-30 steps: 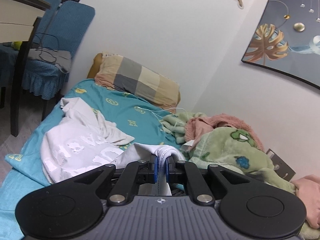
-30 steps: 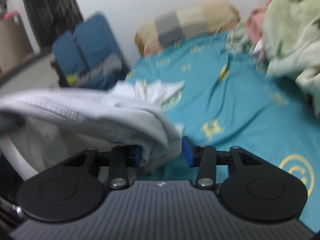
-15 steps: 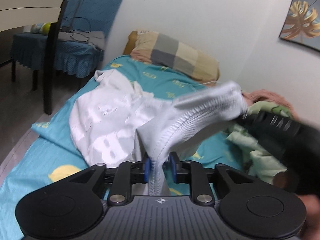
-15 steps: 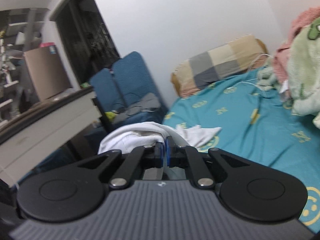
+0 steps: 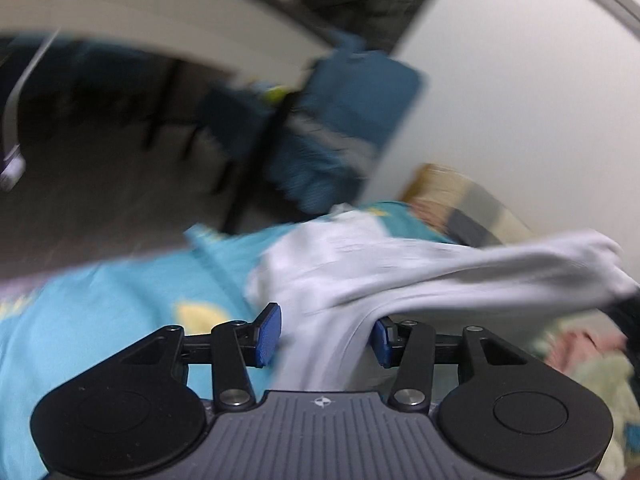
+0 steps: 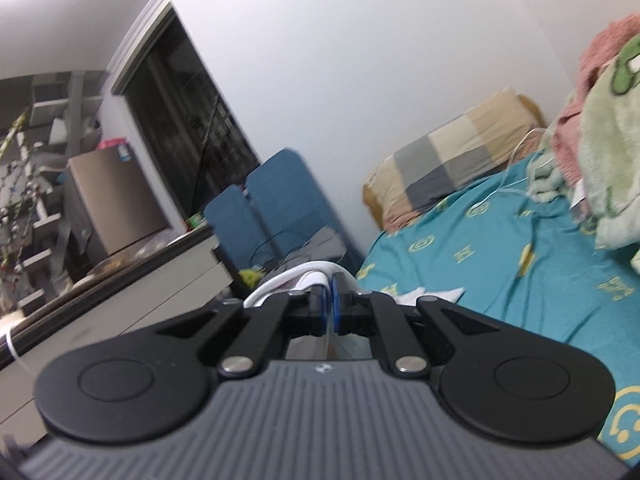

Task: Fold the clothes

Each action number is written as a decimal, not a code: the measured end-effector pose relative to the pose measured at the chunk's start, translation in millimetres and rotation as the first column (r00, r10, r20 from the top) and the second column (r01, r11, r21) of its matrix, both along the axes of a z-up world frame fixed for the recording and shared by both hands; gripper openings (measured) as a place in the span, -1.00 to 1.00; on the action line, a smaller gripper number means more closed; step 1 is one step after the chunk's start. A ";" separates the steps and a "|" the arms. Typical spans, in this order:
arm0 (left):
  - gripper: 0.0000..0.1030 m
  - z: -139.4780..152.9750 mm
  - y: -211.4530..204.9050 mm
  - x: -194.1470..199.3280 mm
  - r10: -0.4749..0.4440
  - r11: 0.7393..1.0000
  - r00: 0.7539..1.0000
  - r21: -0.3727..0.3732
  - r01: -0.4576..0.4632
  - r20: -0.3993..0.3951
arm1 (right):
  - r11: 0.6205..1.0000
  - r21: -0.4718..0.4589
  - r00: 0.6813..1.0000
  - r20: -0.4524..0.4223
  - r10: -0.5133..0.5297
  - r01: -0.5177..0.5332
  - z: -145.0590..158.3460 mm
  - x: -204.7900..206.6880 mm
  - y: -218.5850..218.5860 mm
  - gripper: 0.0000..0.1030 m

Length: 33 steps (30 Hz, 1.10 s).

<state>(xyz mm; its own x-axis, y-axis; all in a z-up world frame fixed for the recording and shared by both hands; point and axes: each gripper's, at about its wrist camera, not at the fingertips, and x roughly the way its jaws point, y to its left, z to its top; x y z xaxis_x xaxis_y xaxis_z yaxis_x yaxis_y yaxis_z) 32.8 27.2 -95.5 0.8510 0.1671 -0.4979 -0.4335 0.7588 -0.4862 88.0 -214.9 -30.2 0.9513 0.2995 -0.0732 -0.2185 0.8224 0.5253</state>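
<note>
A white garment [image 5: 400, 264] lies on the teal bed sheet [image 5: 100, 320], and one edge of it is lifted and stretched towards the right. That edge hangs between the blue pads of my left gripper [image 5: 325, 336], whose jaws are opening; the pads stand apart and do not press the cloth. The left wrist view is blurred. In the right wrist view my right gripper [image 6: 330, 308] is shut on a fold of the white garment [image 6: 304, 274], held level above the bed's left side. The rest of the garment is hidden below it.
A checked pillow [image 6: 452, 160] lies at the head of the bed against the wall. Green and pink blankets [image 6: 608, 160] are heaped along the right, with a white cable [image 6: 516, 184] beside them. Blue-covered chairs [image 6: 280, 196] and a table [image 6: 160, 280] stand left of the bed.
My left jaws went from shut on the garment's hem to apart, and that view swung left and down. My right jaws closed on the cloth and rose.
</note>
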 end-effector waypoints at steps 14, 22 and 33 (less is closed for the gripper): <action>-0.43 -18.8 23.8 -23.6 -0.027 0.998 0.995 -0.063 0.020 -0.097 | 0.978 -0.097 0.977 -0.095 -0.192 0.183 -11.2 8.3 -16.9 -0.88; -0.78 34.6 38.7 -25.5 0.002 0.999 0.992 0.043 -0.007 0.124 | 0.971 -0.159 0.939 -0.268 -0.214 0.176 -42.4 23.9 -20.5 -0.82; -0.91 164.5 37.7 -36.2 -0.099 0.981 0.893 0.193 0.014 0.440 | 0.952 -0.182 0.970 0.050 -0.240 0.245 49.1 -21.9 -4.1 -0.86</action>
<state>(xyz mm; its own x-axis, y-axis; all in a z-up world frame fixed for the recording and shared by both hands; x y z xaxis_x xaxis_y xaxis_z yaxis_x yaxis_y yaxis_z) -3.4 64.9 69.0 0.9863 0.1620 -0.0305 -0.1572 0.8681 -0.4709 66.1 -218.9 18.9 0.9959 0.0431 -0.0791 -0.0122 0.9348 0.3549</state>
